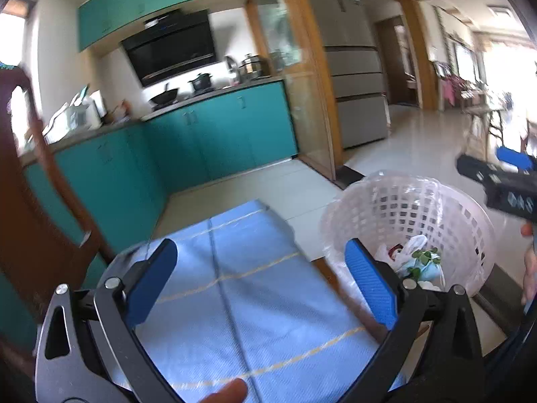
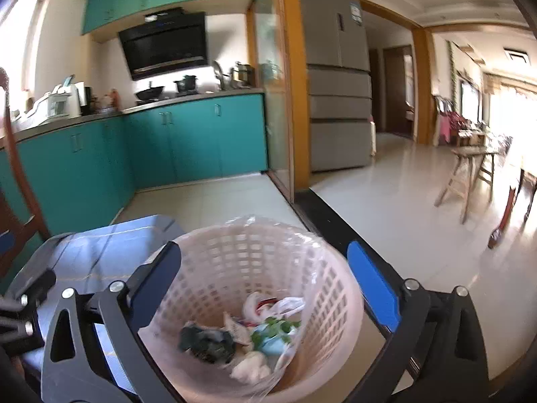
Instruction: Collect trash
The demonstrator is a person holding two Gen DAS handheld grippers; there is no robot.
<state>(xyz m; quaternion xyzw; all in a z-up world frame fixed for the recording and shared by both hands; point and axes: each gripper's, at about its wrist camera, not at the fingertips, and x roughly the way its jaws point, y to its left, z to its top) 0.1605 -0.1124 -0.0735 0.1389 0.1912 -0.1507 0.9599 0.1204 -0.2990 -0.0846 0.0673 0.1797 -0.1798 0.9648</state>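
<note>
Right gripper (image 2: 265, 280) spread wide and holding nothing, directly above the pink basket (image 2: 330, 278). Inside the basket: crumpled trash (image 2: 255, 332). Left gripper (image 1: 261, 280) likewise wide, over blue cloth (image 1: 235, 288) just beside the basket.

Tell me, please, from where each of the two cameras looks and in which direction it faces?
Left wrist: sits on the left gripper, above a blue tablecloth, facing the teal kitchen cabinets; open jaws, a fingertip and the right gripper show.
Right wrist: sits on the right gripper, looking down into the white lined trash basket holding trash; open jaws show.
Shared: basket, tablecloth, cabinets, refrigerator.
</note>
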